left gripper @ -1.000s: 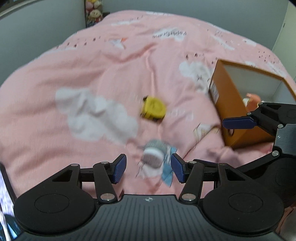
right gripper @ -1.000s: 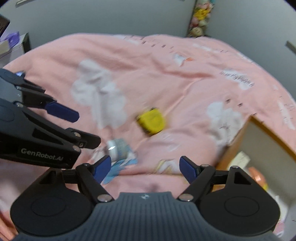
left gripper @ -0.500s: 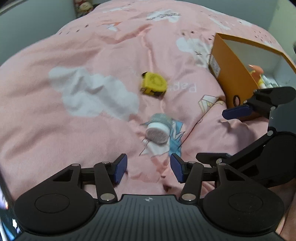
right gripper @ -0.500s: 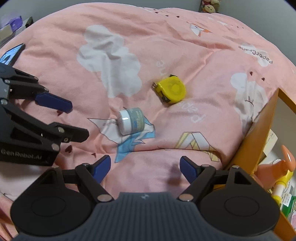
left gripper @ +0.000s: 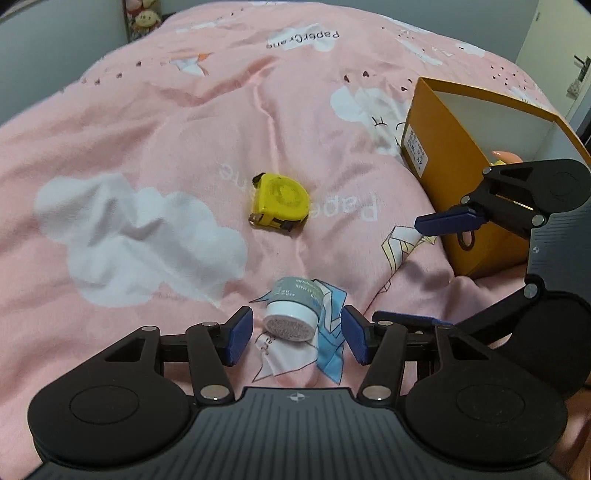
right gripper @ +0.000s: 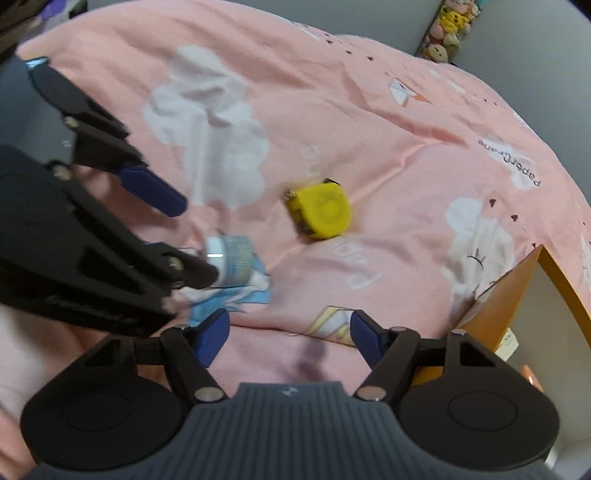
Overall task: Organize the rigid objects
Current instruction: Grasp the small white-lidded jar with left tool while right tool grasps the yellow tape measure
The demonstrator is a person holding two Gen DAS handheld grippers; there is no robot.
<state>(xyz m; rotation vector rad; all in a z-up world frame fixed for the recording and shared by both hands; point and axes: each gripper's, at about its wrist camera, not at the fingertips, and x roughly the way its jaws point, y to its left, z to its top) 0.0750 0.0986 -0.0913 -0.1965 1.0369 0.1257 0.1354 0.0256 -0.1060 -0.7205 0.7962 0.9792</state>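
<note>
Your left hand-held gripper [left gripper: 297, 338] was tilted down over the pink bed cover [left gripper: 155, 140], its blue pads standing apart on either side of the small cream jar [left gripper: 293, 314]. The jar lay on its side on the blue paper-crane print, white lid toward the camera, and neither pad pressed on it: a gap showed on both sides, so that gripper was released and held nothing.

Your right hand-held gripper [right gripper: 290, 336] hung just beside it, to the right, its jaws closing on nothing but bedding. In the left wrist view its upper finger reached in front of the orange cardboard box [left gripper: 443, 155].

The yellow tape measure [left gripper: 280, 203] lay flat on the cover, farther from you than the jar and apart from it, with its tape hook toward the left edge of that view.

The open box stood on the bed at the right, well apart from the tape measure. Something pinkish showed inside it, but you could not tell from these views what it was. A few plush toys [right gripper: 452, 22] sat against the far wall.
</note>
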